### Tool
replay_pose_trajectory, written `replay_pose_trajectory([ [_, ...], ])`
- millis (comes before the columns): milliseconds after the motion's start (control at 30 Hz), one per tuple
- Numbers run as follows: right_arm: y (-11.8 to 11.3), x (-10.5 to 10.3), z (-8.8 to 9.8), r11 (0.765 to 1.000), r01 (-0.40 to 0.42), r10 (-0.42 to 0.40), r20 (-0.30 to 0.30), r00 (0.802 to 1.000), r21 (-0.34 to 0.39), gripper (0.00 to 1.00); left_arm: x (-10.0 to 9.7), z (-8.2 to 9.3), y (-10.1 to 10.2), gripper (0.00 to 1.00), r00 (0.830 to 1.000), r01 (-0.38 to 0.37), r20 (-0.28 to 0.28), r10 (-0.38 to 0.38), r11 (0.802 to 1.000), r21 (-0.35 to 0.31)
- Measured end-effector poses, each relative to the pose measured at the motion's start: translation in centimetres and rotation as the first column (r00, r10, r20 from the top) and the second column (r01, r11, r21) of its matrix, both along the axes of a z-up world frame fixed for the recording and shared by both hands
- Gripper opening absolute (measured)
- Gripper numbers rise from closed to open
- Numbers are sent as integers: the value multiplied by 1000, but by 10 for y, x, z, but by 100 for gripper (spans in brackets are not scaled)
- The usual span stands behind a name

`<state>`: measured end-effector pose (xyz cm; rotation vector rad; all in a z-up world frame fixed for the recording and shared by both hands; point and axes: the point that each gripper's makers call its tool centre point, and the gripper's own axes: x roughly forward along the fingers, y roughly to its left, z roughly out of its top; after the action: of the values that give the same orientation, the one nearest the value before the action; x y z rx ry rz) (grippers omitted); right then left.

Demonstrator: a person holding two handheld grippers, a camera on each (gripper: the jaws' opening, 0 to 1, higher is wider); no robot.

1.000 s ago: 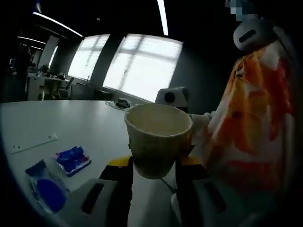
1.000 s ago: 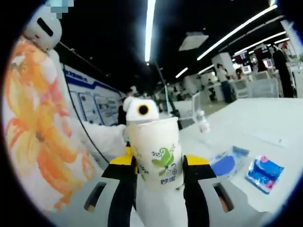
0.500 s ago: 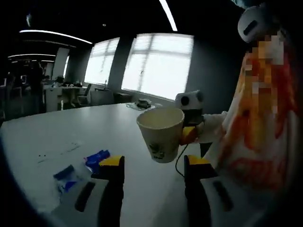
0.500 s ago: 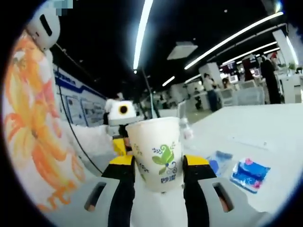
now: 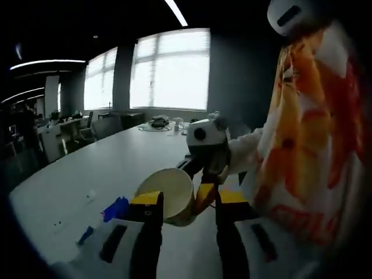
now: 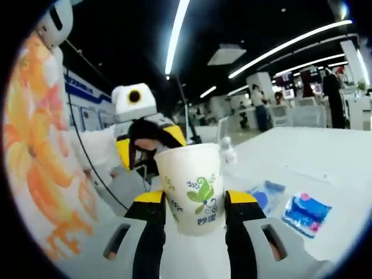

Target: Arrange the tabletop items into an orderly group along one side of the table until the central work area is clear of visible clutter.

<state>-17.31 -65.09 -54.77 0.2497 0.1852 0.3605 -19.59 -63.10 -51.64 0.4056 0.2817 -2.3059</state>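
A: One paper cup (image 6: 195,189), and it sits upright between the jaws of the right gripper (image 6: 194,200), which are closed on its sides, with the rim above the jaw tips.

B: And the left gripper (image 5: 183,200)?

A: Its jaws stand apart with nothing clamped. In the left gripper view the cup (image 5: 168,195) lies just beyond the tips, mouth tipped towards that camera.

B: So which hand places it?

A: The right one, I'd judge. The table (image 6: 325,157) stretches off to its right, where the blue packets (image 6: 306,213) lie.
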Motion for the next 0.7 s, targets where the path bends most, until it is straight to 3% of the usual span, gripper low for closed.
replay_pose_trajectory([
  [100, 1, 0, -2, 1000, -6, 6, -6, 1000, -10, 38, 0, -8, -2, 15, 999, 10, 54, -9, 1000, -5],
  [267, 8, -2, -13, 999, -35, 33, -42, 999, -40, 38, 0, -10, -2, 1, 997, 18, 70, -17, 1000, -14],
  [467, 14, 2, -17, 998, -48, 45, -52, 998, -50, 38, 1, -18, 6, 0, 993, 49, 106, -51, 999, 22],
  [567, 10, 6, -25, 996, -27, 20, -83, 996, -89, 37, 7, -23, 8, 0, 990, 48, 133, -52, 998, 36],
  [700, 7, 2, -33, 997, -10, 2, -114, 993, -72, 38, 38, -38, 5, 0, 968, -20, 250, 9, 999, 44],
])
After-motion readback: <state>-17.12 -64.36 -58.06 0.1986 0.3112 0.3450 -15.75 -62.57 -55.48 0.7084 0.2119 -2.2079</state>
